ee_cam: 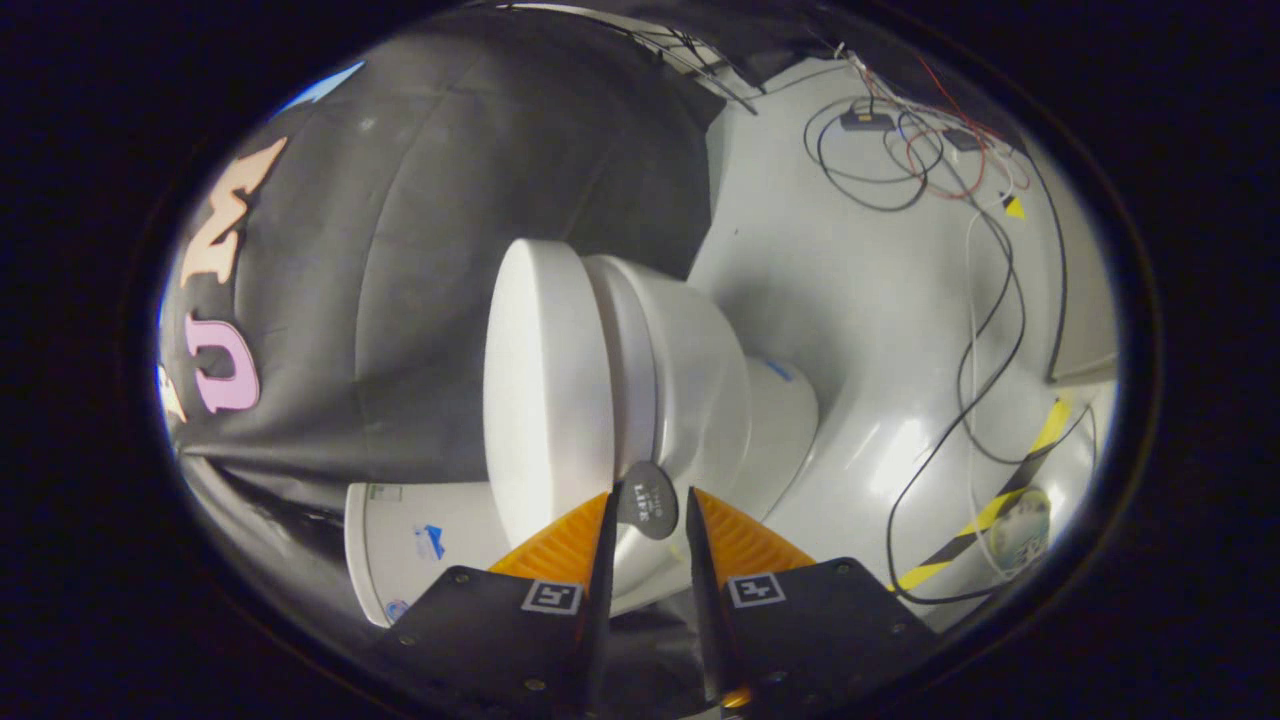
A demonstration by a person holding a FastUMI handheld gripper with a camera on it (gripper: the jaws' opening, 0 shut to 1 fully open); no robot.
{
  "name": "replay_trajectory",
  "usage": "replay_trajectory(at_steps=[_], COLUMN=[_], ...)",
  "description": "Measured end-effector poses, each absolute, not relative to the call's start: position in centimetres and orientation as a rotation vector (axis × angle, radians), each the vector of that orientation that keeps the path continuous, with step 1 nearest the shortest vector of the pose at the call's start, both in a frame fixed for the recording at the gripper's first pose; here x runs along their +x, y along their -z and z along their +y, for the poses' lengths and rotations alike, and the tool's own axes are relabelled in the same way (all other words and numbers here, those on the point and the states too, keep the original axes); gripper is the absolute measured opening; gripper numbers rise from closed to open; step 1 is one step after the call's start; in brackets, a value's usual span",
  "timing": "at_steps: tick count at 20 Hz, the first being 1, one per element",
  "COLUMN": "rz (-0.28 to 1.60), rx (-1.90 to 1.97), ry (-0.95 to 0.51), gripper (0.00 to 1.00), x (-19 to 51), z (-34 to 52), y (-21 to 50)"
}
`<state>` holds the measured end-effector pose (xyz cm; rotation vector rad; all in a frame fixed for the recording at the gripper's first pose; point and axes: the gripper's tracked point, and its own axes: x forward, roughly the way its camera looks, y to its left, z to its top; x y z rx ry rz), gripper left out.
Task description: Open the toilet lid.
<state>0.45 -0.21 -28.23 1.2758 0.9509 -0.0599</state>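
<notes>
a hand-held gripper [648, 505] hangs in front of a white toilet [690, 400], its two fingers parted by a narrow gap and clamped on nothing. a dark oval tab [648, 498] with small pale lettering sits in that gap near the fingertips; whether either finger touches it cannot be told. the view is rolled, so the toilet appears tipped on its side: the toilet lid [545, 385] is a broad white disc at about 10 o'clock from the fingertips, lying closed against the seat and bowl, which bulge away toward 2 o'clock. the tab projects from the rim of the lid and seat at the edge nearest the gripper. the left finger [560, 545] points at the lid's lower rim, the right finger [740, 540] at the bowl. the pedestal [785, 420] narrows beyond the bowl and meets the pale floor [850, 300] at 3 o'clock. a white cistern [420, 550] with small stickers shows at 8 o'clock of the fingers, behind the left one. black booth cloth [450, 250] hangs behind the lid from 9 to 12 o'clock. on the floor, loose black, white and red cables [900, 160] coil at 1 o'clock around small dark boxes, and a long cable trails down toward a strip of yellow-and-black tape [1000, 500] at 3 o'clock. a small round object [1020, 520] lies beside the tape; what it is cannot be made out.
</notes>
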Motion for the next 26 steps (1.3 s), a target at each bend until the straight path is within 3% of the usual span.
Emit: replay_trajectory(at_steps=[2, 5, 14, 26], rz=[0.951, 0.898, 0.866, 0.791], rx=[1.243, 1.266, 1.114, 1.013], ry=[0.09, 0.068, 0.062, -0.079], gripper=[0.38, 0.02, 0.02, 0.02], x=[0.6, 1.2, 1.3, 2.0], z=[-0.5, -0.4, -0.3, 1.0], y=[29.5, 28.2, 26.2, 21.3])
